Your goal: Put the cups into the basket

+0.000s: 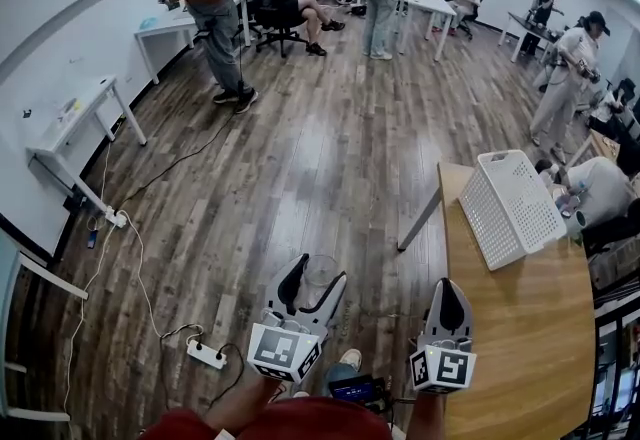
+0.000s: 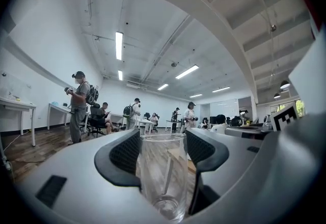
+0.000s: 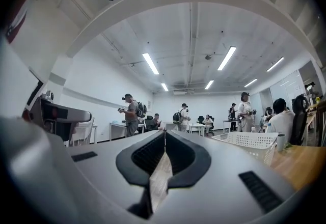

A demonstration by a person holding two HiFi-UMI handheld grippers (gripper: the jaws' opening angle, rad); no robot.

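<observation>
In the head view a clear glass cup (image 1: 322, 271) hangs over the wooden floor, with my left gripper (image 1: 318, 275) shut on it. The left gripper view shows the same cup (image 2: 163, 177) upright between the black pads (image 2: 125, 156), which press on its sides. Just over the near left corner of the wooden table (image 1: 520, 338) my right gripper (image 1: 448, 288) is shut with nothing in it; its jaws meet in the right gripper view (image 3: 164, 134). A white slatted basket (image 1: 510, 208) lies on the far end of the table and shows ahead to the right (image 3: 249, 141).
A power strip (image 1: 207, 355) and cables lie on the floor to my left. Several people stand or sit around white desks (image 1: 60, 133) across the room. A small pale cup-like thing (image 1: 577, 221) stands beside the basket. A table leg (image 1: 420, 218) slants down at the table's far left corner.
</observation>
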